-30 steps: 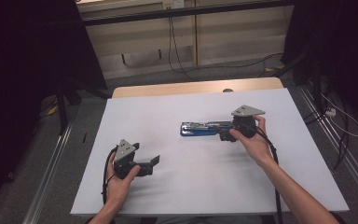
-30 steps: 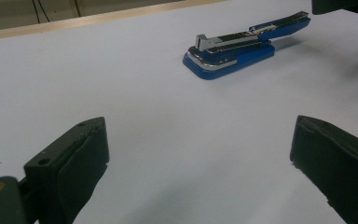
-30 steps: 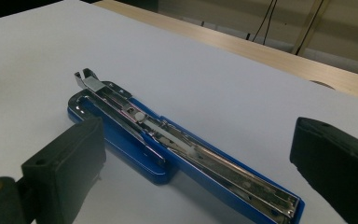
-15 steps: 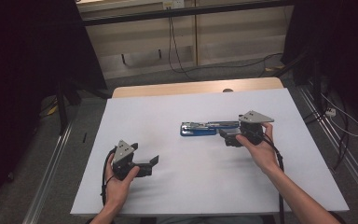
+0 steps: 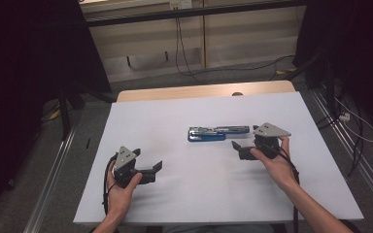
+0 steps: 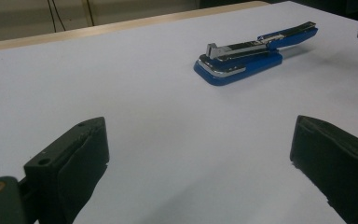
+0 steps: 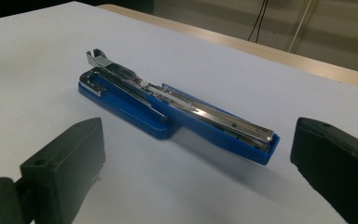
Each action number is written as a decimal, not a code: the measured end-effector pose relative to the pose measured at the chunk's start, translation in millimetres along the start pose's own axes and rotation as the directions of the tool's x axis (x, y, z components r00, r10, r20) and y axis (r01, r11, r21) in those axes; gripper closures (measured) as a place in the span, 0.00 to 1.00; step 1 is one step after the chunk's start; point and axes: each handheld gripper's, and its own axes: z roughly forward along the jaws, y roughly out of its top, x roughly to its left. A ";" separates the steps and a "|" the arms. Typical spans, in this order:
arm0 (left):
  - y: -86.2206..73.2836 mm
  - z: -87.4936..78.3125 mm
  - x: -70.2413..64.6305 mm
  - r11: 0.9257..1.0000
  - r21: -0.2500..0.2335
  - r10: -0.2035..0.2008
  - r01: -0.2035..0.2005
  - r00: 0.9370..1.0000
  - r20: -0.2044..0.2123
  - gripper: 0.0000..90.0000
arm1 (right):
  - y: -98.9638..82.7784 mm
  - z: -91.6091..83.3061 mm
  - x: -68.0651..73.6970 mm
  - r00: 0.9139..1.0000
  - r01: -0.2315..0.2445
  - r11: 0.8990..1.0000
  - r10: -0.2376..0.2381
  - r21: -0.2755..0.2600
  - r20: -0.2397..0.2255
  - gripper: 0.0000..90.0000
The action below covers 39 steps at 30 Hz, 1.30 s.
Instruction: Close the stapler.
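White covering spreads over the table (image 5: 184,194), with a strip of bare wood along its far edge and cables trailing on the floor beyond. Near the middle lies a blue stapler (image 5: 217,133), swung open flat so its metal magazine shows. Just beside its near end, not touching, hovers the right gripper (image 5: 239,148), jaws spread wide and empty. Well apart, at the near left, the left gripper (image 5: 156,168) rests low, jaws equally wide, holding nothing.

It looked like a lab: black curtains (image 5: 24,73) flanked the white table (image 5: 175,116), with loose cables (image 5: 189,58) across the floor behind it.
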 end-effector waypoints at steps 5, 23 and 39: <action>-0.9 1.6 -0.1 1.000 0.005 0.006 -0.006 1.000 0.014 0.05 | -3.4 -4.1 -2.9 1.000 -0.014 1.000 0.014 -0.001 -0.007 0.03; 5.0 20.3 4.9 0.999 0.014 -0.045 0.045 0.999 -0.006 0.08 | -11.3 -1.8 -17.9 0.995 -0.039 0.998 0.035 0.053 0.090 0.07; 36.3 58.5 -13.4 1.000 -0.025 0.002 0.000 0.997 0.073 0.07 | -11.8 -4.3 -28.1 0.997 -0.055 0.998 0.054 0.021 0.055 0.18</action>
